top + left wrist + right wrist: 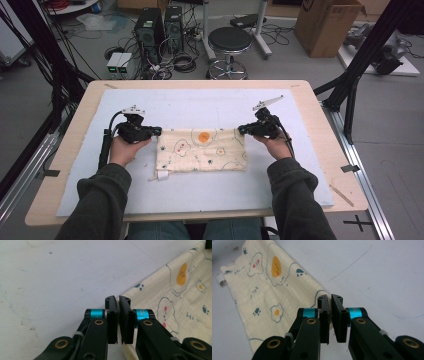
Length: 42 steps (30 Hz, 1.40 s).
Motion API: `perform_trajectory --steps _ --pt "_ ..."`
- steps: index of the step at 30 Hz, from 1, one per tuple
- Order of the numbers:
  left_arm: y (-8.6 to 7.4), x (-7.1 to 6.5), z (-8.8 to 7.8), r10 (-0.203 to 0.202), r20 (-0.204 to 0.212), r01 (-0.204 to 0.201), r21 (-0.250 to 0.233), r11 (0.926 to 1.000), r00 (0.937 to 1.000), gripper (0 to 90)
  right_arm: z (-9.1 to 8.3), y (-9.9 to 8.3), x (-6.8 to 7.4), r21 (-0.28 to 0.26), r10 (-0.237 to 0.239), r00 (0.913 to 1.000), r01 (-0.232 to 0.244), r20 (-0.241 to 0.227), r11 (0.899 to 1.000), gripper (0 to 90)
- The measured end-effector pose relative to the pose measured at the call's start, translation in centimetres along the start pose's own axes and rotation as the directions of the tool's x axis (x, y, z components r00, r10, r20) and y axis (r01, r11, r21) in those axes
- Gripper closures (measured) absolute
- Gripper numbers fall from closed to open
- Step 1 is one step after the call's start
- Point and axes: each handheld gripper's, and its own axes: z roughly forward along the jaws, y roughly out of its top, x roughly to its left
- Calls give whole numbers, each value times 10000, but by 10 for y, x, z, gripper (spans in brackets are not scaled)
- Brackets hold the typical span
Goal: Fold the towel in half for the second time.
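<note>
A cream cloth (202,150) printed with fried eggs and paw marks lies folded into a wide strip in the middle of the white mat (200,195). My left gripper (159,131) is at the cloth's far left corner and my right gripper (241,130) at its far right corner, both pointing inward. In the left gripper view the jaws (118,298) are pressed together on the edge of the cloth (180,290). The right gripper (330,298) is likewise closed, with the corner of the cloth (269,285) pinched between its pads.
The mat covers most of a wooden table (320,115). A small white tag (162,175) sticks out at the cloth's near left corner. Beyond the table stand a stool (229,42), computer towers (150,30) and a cardboard box (327,25).
</note>
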Motion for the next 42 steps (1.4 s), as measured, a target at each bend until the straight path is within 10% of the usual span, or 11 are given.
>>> perform_trajectory --steps 8,42 --pt "-6 7 14 -331 -136 333 158 9993 9994 853 24 -10 -17 465 815 9967 -814 -24 9956 852" --pt "-12 3 -3 -115 361 129 -400 9991 9993 853 10 -7 -6 -54 448 9986 -449 -298 9990 851"
